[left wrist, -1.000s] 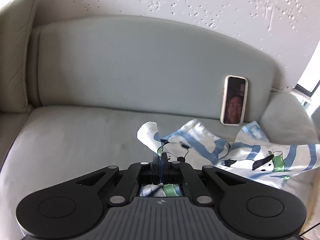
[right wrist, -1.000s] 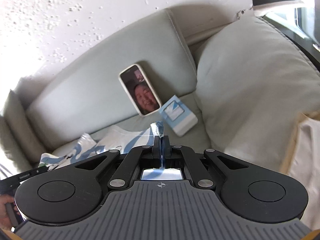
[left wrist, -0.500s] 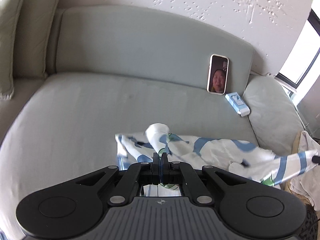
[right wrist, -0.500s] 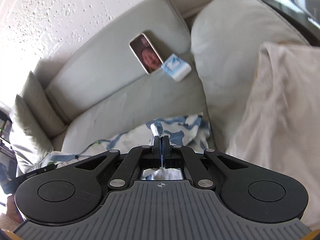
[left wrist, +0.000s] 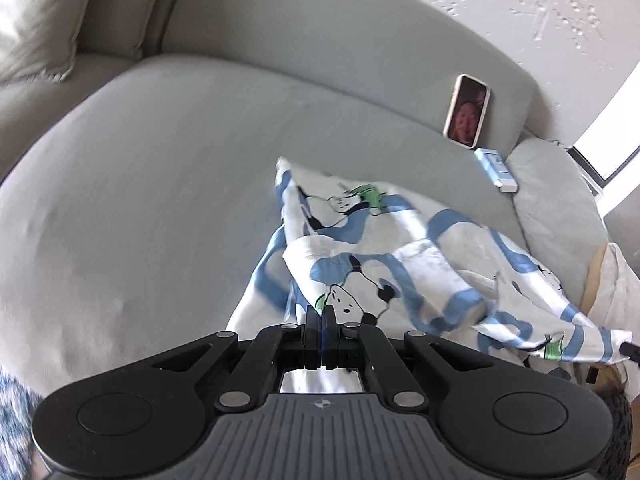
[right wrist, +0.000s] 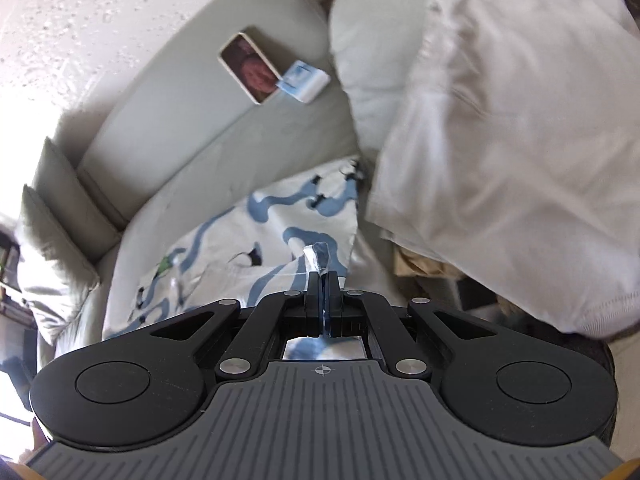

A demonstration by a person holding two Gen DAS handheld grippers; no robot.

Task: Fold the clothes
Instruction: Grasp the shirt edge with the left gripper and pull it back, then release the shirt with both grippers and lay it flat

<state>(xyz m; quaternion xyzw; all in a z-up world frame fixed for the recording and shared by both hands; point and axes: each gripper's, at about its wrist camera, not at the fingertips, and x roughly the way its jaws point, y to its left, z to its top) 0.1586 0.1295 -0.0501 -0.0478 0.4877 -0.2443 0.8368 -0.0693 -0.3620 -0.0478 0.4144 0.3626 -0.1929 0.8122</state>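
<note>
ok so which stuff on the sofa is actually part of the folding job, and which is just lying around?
Part of the job:
- printed garment, pinched by both
- left hand-held gripper, shut on it
- right hand-held gripper, shut on it

Just lying about:
- phone against the backrest
- small blue-white box
- beige cloth
- cushion

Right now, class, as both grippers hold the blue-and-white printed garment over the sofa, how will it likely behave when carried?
The printed garment is probably floppy: it sags in folds between the left gripper and the right gripper. It is likely light, since thin pinches hold it. It may bunch rather than slide on the sofa.
</note>
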